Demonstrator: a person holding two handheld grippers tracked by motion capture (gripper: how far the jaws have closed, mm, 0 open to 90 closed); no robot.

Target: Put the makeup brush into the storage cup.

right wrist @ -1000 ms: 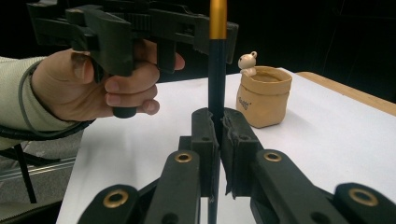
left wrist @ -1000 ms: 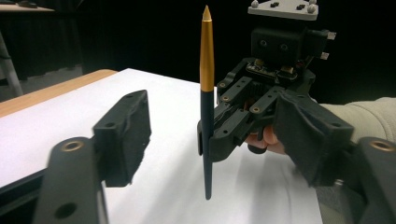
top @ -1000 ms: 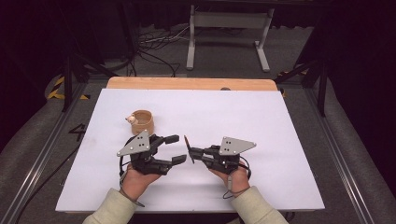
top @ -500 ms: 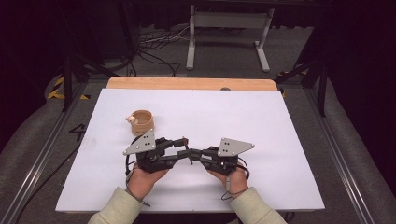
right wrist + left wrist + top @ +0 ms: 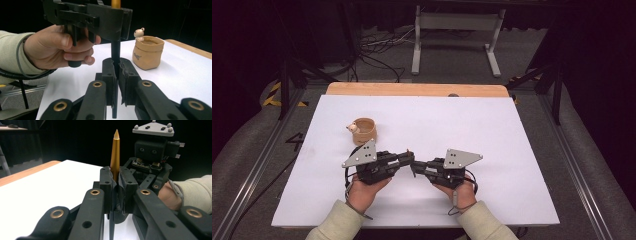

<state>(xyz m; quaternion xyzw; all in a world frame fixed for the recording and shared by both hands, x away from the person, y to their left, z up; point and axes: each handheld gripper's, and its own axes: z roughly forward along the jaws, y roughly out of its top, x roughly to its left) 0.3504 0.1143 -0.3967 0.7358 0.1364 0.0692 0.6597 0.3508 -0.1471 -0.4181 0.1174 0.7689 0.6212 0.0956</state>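
Holding a pen [image 5: 115, 155] upright between both tools, I see the left gripper [image 5: 408, 159] and right gripper [image 5: 416, 167] meeting just below centre of the high view, over the white table [image 5: 512, 150]. The pen has a gold, tapered, pointed upper section and a thin black lower shaft [image 5: 115, 55]. The left jaws are clamped on the gold part; the right jaws are clamped on the black shaft. A tan cup [image 5: 363, 131] with a small bear figure stands at left of centre.

Cream sleeves, black grippers with brass rivets, grey triangular plates, perhaps a dark wristband.
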